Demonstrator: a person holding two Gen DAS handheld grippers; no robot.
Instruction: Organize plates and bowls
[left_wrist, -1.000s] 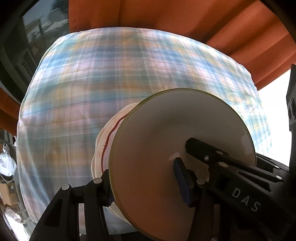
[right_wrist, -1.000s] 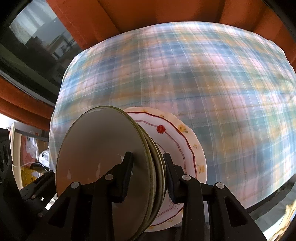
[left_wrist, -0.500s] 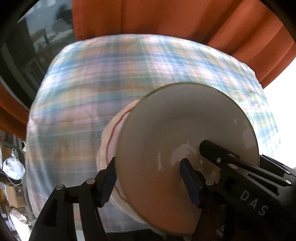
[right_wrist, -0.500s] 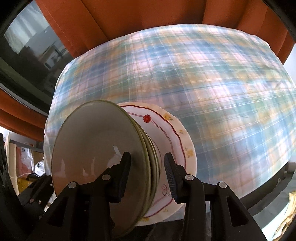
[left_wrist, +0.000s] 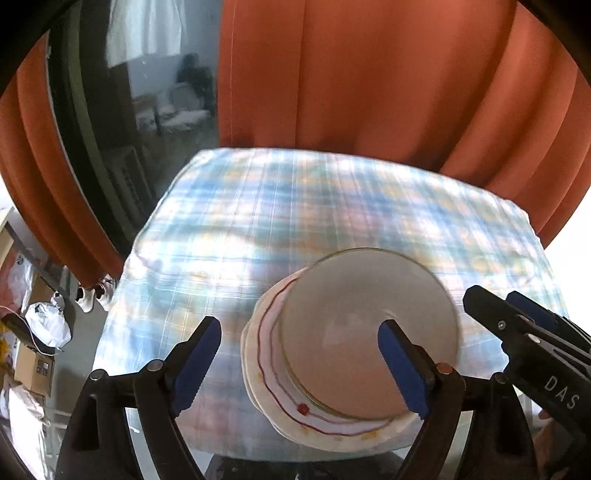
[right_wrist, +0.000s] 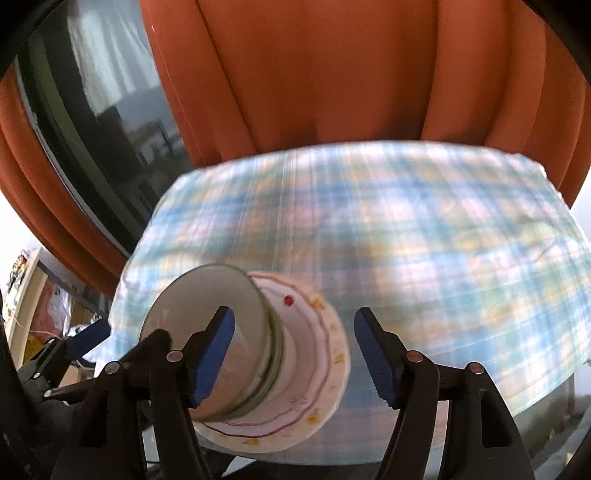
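Plaid-clothed worktop (left_wrist: 280, 229), pale blue and yellow, backed by orange curtains (left_wrist: 369, 74). Stack at six o'clock on it: white scalloped plate with red line and flowers (right_wrist: 314, 369) under grey-beige, olive-rimmed plates (left_wrist: 369, 332). Left gripper (left_wrist: 299, 365) and right gripper (right_wrist: 295, 354): jaws just opened wide, holding nothing, stack released between them. Advice: back straight away without clipping rims. Motion blur hides the plate count; no bowls visible.

stack of plates (left_wrist: 354, 354) on tablecloth (left_wrist: 295, 221), probably near edge | curtain (left_wrist: 369, 92) behind
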